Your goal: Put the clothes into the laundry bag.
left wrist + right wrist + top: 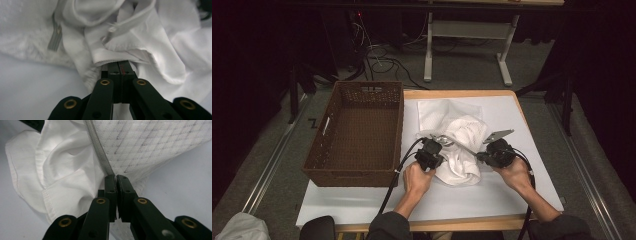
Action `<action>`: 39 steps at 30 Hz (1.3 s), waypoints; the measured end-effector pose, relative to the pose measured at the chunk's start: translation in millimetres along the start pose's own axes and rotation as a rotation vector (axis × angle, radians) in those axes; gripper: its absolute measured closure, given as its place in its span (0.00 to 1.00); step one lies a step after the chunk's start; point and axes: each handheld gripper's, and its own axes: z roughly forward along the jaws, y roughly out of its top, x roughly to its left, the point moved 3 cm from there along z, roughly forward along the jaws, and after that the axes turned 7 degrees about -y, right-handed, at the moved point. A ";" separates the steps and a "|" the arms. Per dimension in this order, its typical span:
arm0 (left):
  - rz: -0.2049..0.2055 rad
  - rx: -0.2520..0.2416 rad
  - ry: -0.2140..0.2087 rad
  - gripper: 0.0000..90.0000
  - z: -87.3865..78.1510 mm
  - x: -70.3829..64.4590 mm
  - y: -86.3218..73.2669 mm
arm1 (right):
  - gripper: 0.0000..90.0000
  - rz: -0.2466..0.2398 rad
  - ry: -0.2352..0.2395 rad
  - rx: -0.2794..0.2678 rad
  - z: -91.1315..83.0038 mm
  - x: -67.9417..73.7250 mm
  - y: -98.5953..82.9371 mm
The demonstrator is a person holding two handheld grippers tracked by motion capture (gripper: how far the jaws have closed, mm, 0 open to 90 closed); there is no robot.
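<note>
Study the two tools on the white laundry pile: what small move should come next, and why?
Probably draw the two tools slightly apart to open the bag's mouth. The left tool is shut on a hem of the white garment, and the right tool is shut at the zipper edge of the mesh laundry bag. The garment lies bunched against the zipper, not yet clearly inside.

The room is dim, its far and side edges lost in black — light falls mostly on the near work area. A grey carpeted floor (542, 107) runs around a wooden table (462, 93) topped with a white sheet (472, 197). Beyond it stands a white-legged desk frame (468, 30), with dark cables (384, 62) tangled on the floor at far left. Metal floor rails (271, 162) run along both sides — near to far.
</note>
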 end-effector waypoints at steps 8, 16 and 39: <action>0.005 -0.102 -0.038 1.00 14.2 -3.6 35.2 | 0.98 -0.006 0.012 -0.004 -4.0 1.1 -2.1; -0.008 -0.040 0.076 1.00 51.4 10.8 45.5 | 0.98 -0.011 0.027 0.023 -2.8 0.8 -6.6; -0.038 0.040 0.124 0.70 4.1 26.4 15.6 | 0.80 -0.026 0.027 -0.082 -19.0 22.2 14.3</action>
